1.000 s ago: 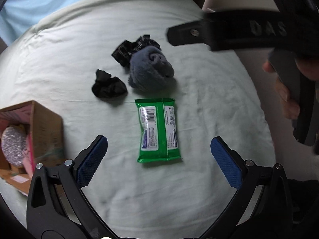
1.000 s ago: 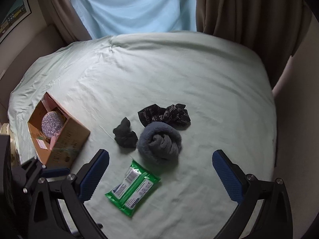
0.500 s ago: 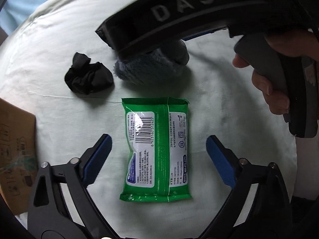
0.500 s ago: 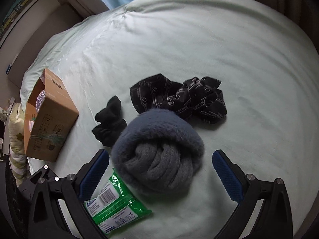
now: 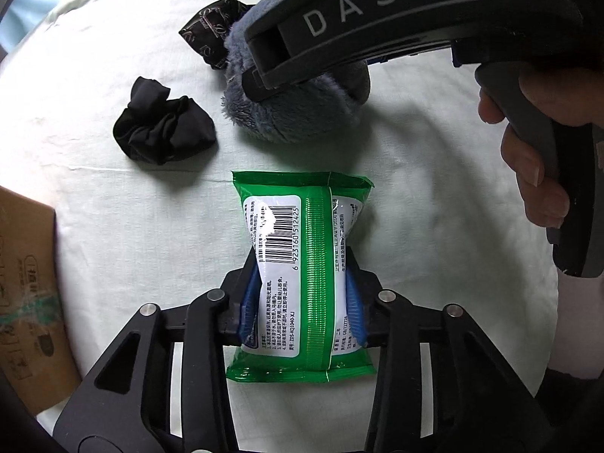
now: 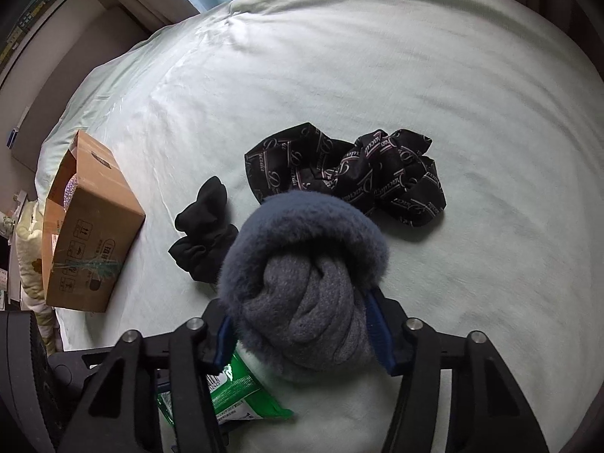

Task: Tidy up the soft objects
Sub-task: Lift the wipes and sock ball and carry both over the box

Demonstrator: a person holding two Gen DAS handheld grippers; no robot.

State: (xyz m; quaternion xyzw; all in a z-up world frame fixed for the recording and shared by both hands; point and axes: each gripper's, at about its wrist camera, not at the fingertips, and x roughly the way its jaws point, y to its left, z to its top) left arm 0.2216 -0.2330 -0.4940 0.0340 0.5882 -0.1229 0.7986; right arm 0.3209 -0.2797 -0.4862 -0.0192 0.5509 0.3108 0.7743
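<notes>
- Pale green bedsheet (image 6: 415, 75) is covering the whole work surface, with curtains and a light blue cloth hanging behind it
- Left gripper (image 5: 302, 302) is clamping the green wipes packet (image 5: 302, 249); its jaws have just been closing, and the blue pads (image 5: 249, 302) are pinching the packet's sides inward while it is lying on the sheet
- Right gripper (image 6: 302, 332) is squeezing the rolled grey fleece bundle (image 6: 302, 264); its jaws have just been closing, and both pads are pressing into the roll
- Right hand (image 5: 528, 158) is wrapping around the right gripper's handle
- Black sock ball (image 6: 205, 238) is lying just beside the bundle, on its left
- Black printed cloth (image 6: 347, 173) is lying crumpled behind the bundle
- Cardboard box (image 6: 90, 241) is sitting near the sheet's left edge, well apart from both grippers
</notes>
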